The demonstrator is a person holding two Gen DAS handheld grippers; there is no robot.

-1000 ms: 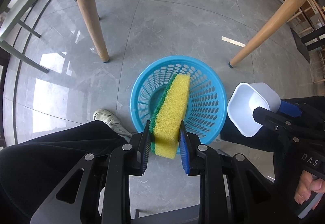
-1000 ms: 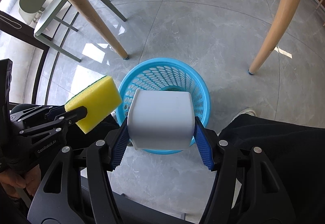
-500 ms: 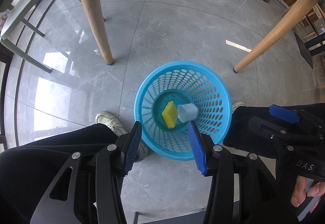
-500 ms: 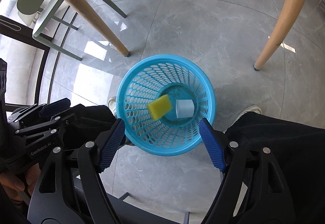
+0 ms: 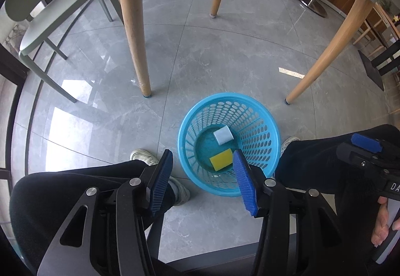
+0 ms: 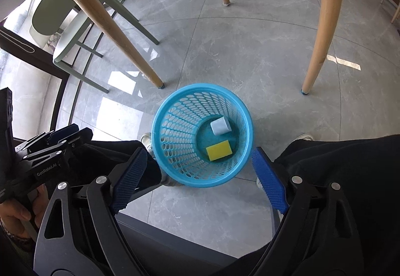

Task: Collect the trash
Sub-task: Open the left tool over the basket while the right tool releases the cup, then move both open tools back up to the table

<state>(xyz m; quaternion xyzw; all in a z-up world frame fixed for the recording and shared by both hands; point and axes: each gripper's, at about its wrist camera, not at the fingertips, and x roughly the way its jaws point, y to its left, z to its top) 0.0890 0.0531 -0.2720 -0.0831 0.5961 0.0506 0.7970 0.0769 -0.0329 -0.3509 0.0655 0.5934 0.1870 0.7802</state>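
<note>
While both grippers' jaws are opening, empty, left gripper [image 5: 203, 177] and right gripper [image 6: 200, 179] hover above the basket [image 6: 175, 111]; beyond the fingertips, sponge [image 6: 219, 150] and cup [image 6: 220, 125] lie inside.

What I can count from up here

I see one blue basket [image 6: 175, 106] on the floor. Inside the basket are two things: one yellow sponge [image 6: 219, 150] and one white cup [image 6: 220, 126]. Around the basket stand three wooden table legs [image 5: 132, 26], and past them one green chair [image 5: 50, 1].
</note>
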